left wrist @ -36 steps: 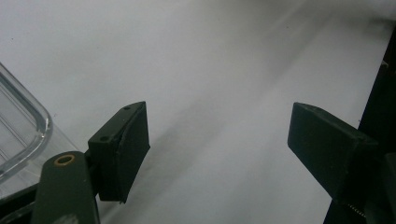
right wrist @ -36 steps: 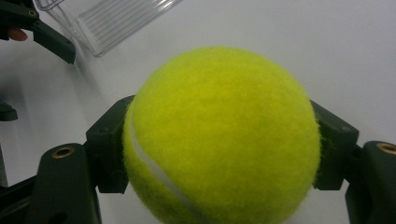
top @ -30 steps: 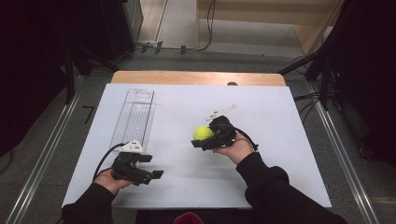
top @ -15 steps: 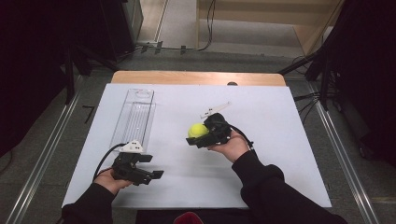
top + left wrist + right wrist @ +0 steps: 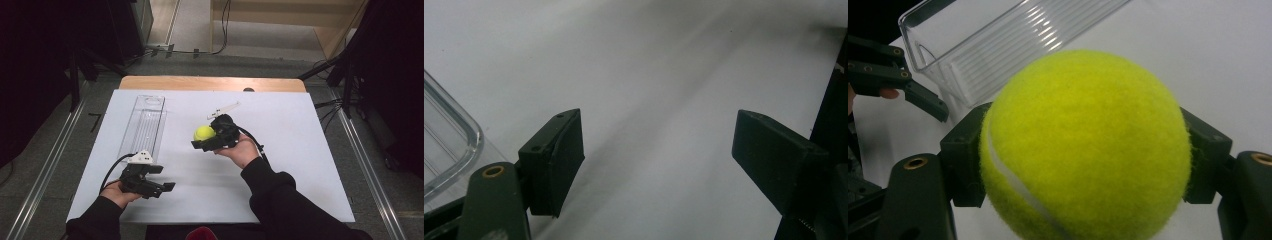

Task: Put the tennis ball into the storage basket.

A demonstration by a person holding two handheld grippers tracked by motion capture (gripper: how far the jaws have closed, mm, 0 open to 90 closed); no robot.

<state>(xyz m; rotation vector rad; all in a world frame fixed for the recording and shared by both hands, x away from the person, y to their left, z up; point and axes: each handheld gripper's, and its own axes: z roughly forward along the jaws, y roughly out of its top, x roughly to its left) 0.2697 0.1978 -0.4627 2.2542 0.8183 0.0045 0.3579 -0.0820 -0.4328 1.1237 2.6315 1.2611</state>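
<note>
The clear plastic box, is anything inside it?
The clear plastic box looks empty; its ridged bottom shows through. The tennis ball hides one near corner in the right gripper view.

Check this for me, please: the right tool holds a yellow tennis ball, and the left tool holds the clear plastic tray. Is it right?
Not quite. The right tool does grip the yellow tennis ball, but the left tool holds nothing: the left gripper view shows its jaws wide apart with only white table between them. The clear plastic tray lies on the table, apart from that tool, as the high view shows.

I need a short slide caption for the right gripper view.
Right tongs grip a tennis ball before a clear tray.
</note>
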